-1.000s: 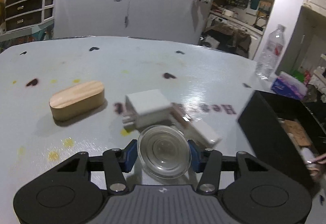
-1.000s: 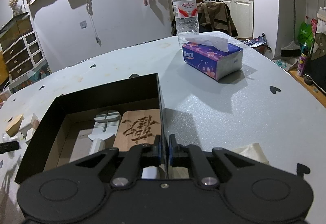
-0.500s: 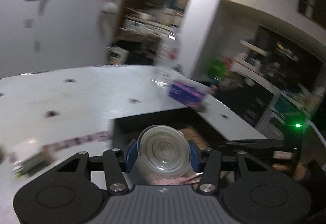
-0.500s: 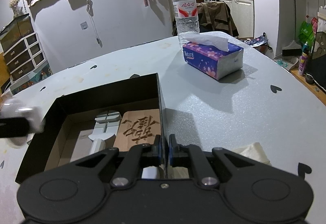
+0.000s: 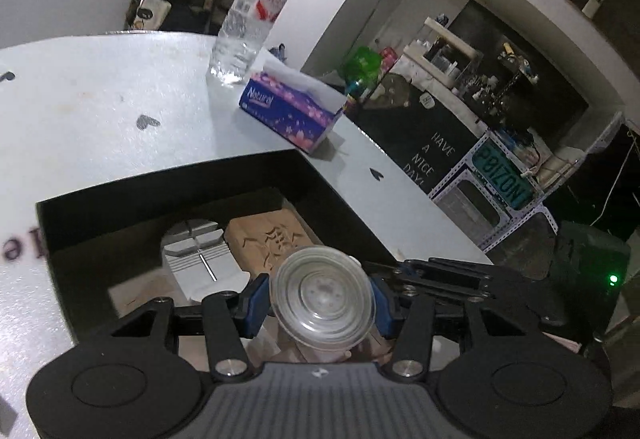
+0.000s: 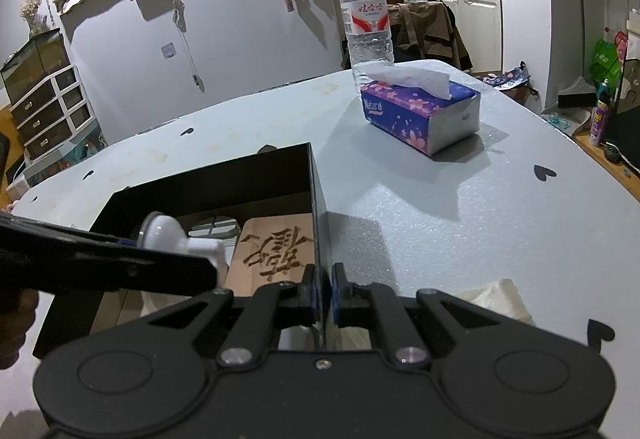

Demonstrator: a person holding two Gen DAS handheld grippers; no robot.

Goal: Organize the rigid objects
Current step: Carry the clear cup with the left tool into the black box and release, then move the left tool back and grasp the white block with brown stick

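Left gripper (image 5: 322,305) is clamping a clear suction cup (image 5: 322,295) by its rim, lower centre of frame, above the black box (image 5: 168,195). Light, slick plastic w/ soft rim: grip sides gently. Right gripper (image 6: 323,297) is pinching the box wall.

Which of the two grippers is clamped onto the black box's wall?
The right gripper: it pinches the black box wall, while the left gripper carries a clear suction cup.
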